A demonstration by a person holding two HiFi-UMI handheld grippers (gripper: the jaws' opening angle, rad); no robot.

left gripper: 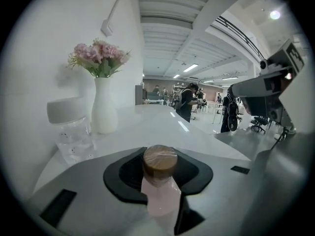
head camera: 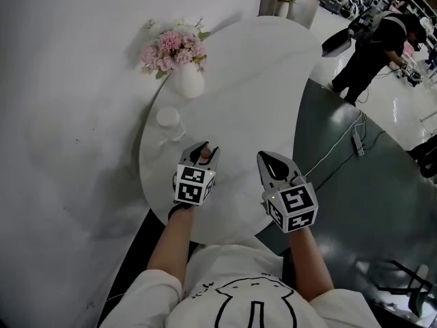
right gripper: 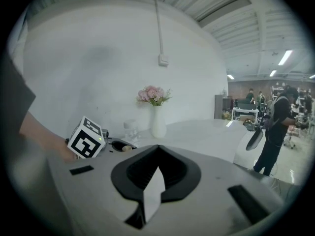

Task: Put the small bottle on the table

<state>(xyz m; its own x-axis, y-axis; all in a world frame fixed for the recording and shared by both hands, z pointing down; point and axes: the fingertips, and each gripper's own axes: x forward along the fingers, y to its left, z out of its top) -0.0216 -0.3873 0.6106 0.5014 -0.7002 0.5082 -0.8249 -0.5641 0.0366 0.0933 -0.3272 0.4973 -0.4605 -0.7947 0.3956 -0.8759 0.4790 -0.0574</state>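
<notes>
The small bottle (head camera: 205, 154) has a pale pink body and a brown round cap (left gripper: 160, 160). It stands upright between the jaws of my left gripper (head camera: 203, 149), which is shut on its body. That gripper hovers over the near part of the white round table (head camera: 259, 80). Whether the bottle's base touches the tabletop is hidden. To the right, my right gripper (head camera: 268, 157) is level with the left one over the table's front edge. Its jaws meet at the tips with nothing between them (right gripper: 157, 149).
A white vase of pink flowers (head camera: 186, 79) stands at the table's far left, and a clear jar with a white lid (head camera: 168, 120) sits just ahead of the left gripper. A white wall runs along the left. A dark grey surface (head camera: 369, 183) with a cable lies right. A person (head camera: 379, 43) stands far right.
</notes>
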